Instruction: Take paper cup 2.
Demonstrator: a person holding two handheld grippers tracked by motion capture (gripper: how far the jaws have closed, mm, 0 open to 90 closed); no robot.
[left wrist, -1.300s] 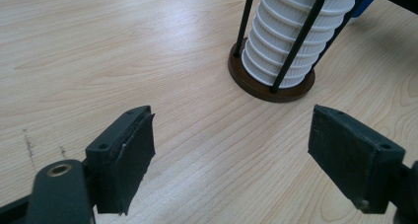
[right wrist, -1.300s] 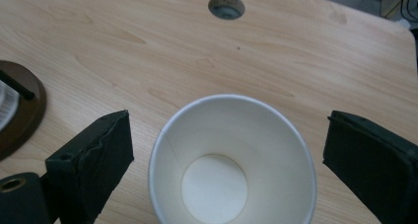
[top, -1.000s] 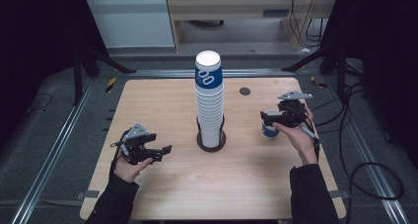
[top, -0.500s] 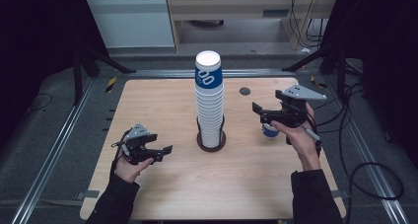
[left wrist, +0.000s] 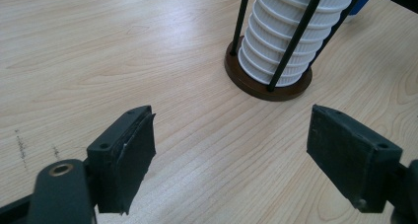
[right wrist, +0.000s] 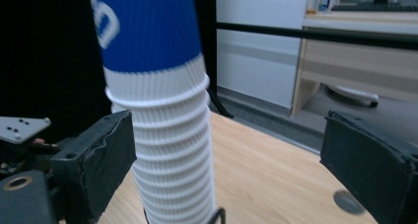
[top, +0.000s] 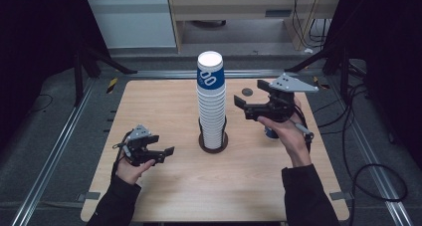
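Note:
A tall stack of white ribbed paper cups (top: 211,111) stands in a brown wire holder (top: 213,144) at the table's middle, topped by a blue cup (top: 211,75). My right gripper (top: 250,97) is raised beside the stack's upper part, open, with nothing held. In the right gripper view the stack (right wrist: 167,150) stands just ahead of my open right gripper (right wrist: 226,160), nearer the left jaw. My left gripper (top: 165,153) rests low at the front left, open and empty. The left gripper view shows my left gripper (left wrist: 231,150) facing the holder base (left wrist: 268,83).
A single blue cup (top: 271,133) stands on the table under my right hand. A small dark round disc (top: 247,92) lies at the back right of the wooden table (top: 164,101). Metal rails and cables run along both sides.
My right gripper has risen and moved left toward the top of the cup stack, away from the blue cup on the table. The left gripper has stayed still.

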